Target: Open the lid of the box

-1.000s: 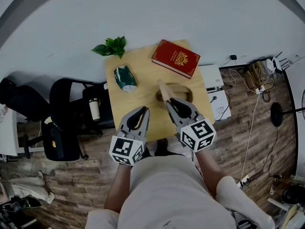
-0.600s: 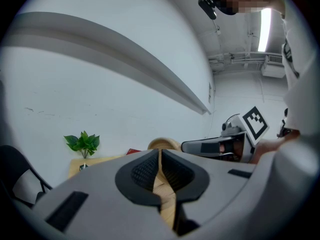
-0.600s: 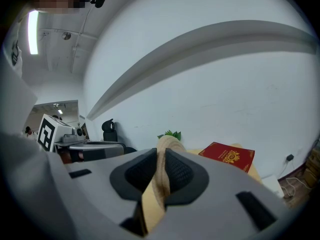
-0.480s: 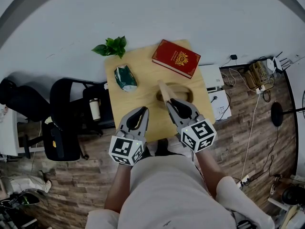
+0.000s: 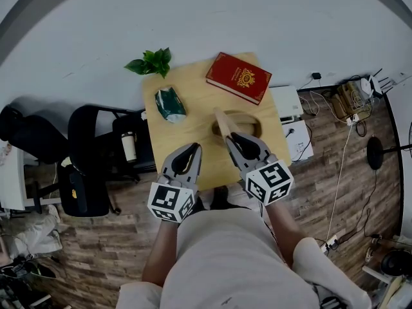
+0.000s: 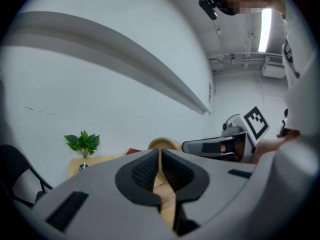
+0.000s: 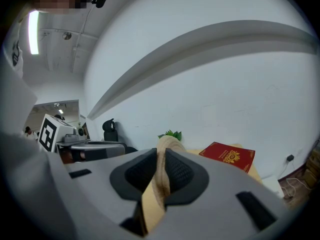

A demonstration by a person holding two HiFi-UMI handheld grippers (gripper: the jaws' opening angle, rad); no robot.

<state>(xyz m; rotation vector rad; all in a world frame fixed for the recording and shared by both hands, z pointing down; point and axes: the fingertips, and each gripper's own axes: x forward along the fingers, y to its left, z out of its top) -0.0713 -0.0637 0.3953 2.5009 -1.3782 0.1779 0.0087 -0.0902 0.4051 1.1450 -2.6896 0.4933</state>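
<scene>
The person is reaching both forearms forward from the body at 6 o'clock in the head view, marker cubes nearest the torso and both tools tipping slightly downward over the near edge of the wooden bench (image 5: 187,131).

The right tool (image 5: 226,136) is pointing toward 11 o'clock and is clamping the thin wooden lid (image 5: 221,122) edge-on. In the right gripper view the lid (image 7: 167,143) is rising between the dark ribbed pads (image 7: 181,171), which are pressing on both of its faces. The lid is standing tilted up over the oval wooden box (image 5: 248,116), which is lying open on the bench at about 3 o'clock from the bench's middle.

The left tool (image 5: 195,147) is pointing toward 12 o'clock, just beside the right one at its 9 o'clock and apart from the box. Its jaws are sitting together with only a narrow slit between them, gripping nothing; bench wood is showing through the slit in the left gripper view (image 6: 160,154).

A red book (image 5: 238,78) is lying at 1 o'clock, a green packet (image 5: 168,105) at 10 o'clock and a leafy plant (image 5: 150,63) at 11 o'clock.
</scene>
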